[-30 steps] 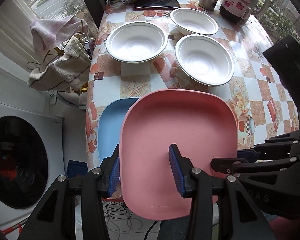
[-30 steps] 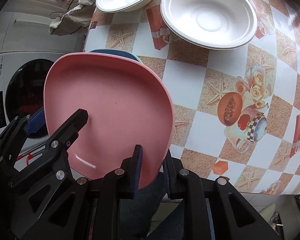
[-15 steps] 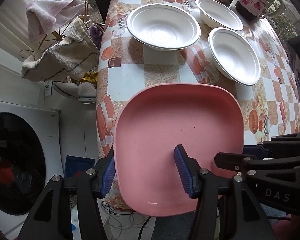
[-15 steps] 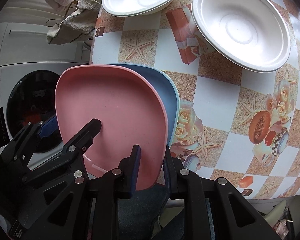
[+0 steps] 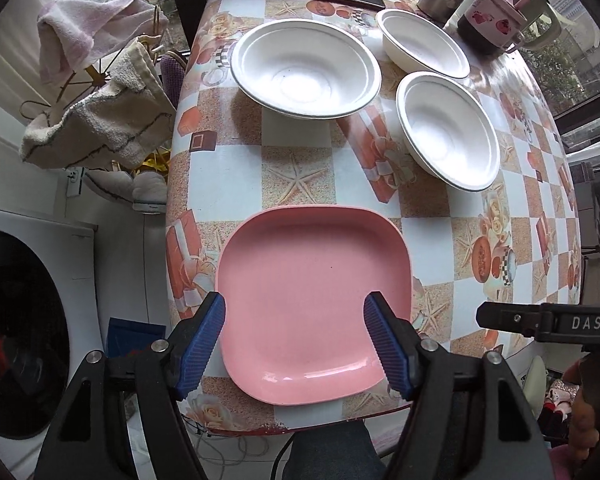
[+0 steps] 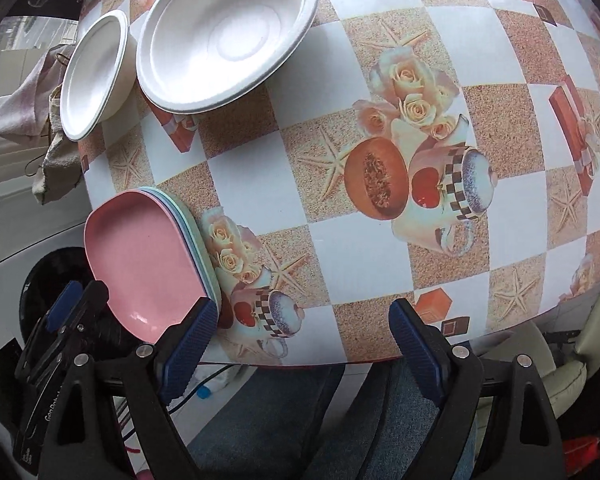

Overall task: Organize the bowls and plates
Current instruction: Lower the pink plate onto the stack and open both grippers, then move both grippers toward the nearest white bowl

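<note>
Both tools are opening: the left tool (image 5: 296, 340) is straddling the pink plate (image 5: 314, 300) unpressed, the right tool (image 6: 296, 340) is holding nothing. The stack is sitting near the desk (image 5: 292, 172) edge, seemingly; a nudge could tip it off.

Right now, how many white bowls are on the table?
3: a large one far left, a smaller one behind near the mug, a third right of centre. None looks hidden.
</note>
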{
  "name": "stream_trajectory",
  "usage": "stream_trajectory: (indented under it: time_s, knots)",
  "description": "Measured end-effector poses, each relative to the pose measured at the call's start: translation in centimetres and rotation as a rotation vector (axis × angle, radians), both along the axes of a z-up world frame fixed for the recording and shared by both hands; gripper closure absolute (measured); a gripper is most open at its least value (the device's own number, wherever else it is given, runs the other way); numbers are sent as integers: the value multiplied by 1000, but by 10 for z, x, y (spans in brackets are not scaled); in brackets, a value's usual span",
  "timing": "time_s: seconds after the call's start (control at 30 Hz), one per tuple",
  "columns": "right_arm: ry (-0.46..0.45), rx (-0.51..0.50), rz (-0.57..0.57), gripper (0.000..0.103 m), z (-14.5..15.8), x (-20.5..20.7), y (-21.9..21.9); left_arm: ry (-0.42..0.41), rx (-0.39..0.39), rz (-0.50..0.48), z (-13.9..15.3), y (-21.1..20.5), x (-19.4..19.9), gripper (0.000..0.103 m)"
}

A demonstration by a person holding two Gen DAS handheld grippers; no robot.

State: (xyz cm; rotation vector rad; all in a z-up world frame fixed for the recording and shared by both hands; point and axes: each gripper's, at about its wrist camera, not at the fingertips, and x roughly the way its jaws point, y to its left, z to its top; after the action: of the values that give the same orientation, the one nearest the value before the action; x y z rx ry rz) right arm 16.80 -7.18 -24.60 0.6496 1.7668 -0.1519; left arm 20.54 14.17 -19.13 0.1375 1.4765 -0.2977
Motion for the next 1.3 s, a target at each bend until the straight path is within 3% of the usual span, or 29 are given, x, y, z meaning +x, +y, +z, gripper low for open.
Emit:
stream_trajectory:
  time_s: [0.3,0.53,0.77,1.03,1.3]
  knots:
    - [45,-32,-111,14,2,-58,-50,40,-29,-139,-7,-67,-15,27]
    - [74,-63,-141,14,-5,-66,-97,55,-45,-108,-1,-97,12,27]
    - [6,-95,25,14,-1,1,-110,61,-18,26,-5,-109,59,27]
    - [-183,-98,126,14,15,115,-109,123,12,233,-41,-106,98,27]
    - [-175,-93,227,14,-14,166,-90,178,50,304,-71,-109,109,27]
